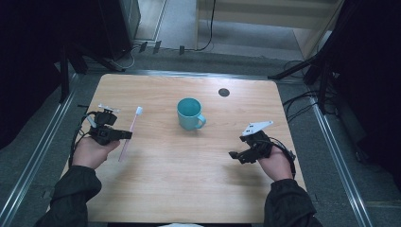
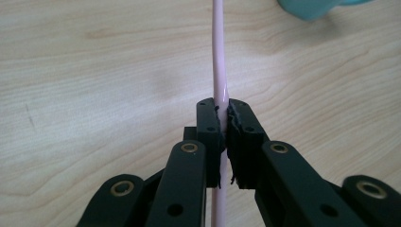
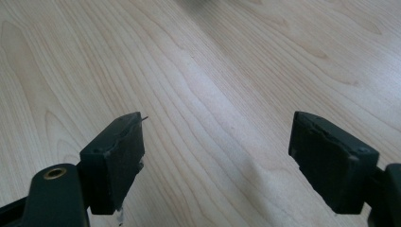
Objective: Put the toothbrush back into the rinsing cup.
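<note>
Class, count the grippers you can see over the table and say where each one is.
2. The left gripper is at the table's left side, shut on the pink toothbrush. The right gripper is at the right side, jaws open with nothing between them, right of the teal mug.

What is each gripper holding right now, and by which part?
Left gripper clamps the pink toothbrush partway along its handle; right gripper is open, holding nothing.

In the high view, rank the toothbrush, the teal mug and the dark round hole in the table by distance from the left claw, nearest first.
1. Toothbrush: pink, clamped in the left claw.
2. Teal mug: mid-table, to its right.
3. Dark round hole: farther back and right, near the table's far edge.
</note>
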A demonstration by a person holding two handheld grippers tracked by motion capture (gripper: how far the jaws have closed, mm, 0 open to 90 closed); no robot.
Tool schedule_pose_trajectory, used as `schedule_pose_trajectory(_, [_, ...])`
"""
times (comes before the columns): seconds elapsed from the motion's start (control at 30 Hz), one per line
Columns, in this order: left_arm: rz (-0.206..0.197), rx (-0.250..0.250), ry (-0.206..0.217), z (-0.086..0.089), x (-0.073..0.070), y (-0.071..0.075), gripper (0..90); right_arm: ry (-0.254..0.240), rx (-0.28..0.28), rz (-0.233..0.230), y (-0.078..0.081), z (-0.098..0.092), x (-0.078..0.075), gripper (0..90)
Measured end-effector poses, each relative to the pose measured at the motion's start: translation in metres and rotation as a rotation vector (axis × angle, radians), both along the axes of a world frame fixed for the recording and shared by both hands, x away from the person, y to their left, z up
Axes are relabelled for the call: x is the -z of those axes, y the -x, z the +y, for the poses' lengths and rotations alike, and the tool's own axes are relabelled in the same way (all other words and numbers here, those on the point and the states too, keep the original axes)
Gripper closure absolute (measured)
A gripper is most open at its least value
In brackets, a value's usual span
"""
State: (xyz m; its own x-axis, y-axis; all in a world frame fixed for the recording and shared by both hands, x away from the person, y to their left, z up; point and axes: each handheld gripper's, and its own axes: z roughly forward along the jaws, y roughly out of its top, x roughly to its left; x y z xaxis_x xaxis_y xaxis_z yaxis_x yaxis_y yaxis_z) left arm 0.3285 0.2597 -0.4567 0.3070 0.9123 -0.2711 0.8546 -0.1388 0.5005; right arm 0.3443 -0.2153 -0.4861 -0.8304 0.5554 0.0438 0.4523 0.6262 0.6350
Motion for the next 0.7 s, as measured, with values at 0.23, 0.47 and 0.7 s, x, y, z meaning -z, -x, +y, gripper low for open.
schedule_pose_trajectory(0.23, [-0.051,-0.004,0.029,-0.008,-0.001,-0.006,83.9,-0.005,0.019,-0.001,0.006,-0.008,0.0,18.8])
schedule_pose_trajectory(0.47, [-0.109,0.012,0.055,-0.017,-0.002,-0.016,83.9,-0.007,0.046,0.0,0.013,-0.017,0.001,18.8])
schedule_pose_trajectory(0.7, [-0.147,0.001,0.057,-0.026,-0.002,-0.022,83.9,-0.006,0.063,0.001,0.018,-0.024,0.001,18.8])
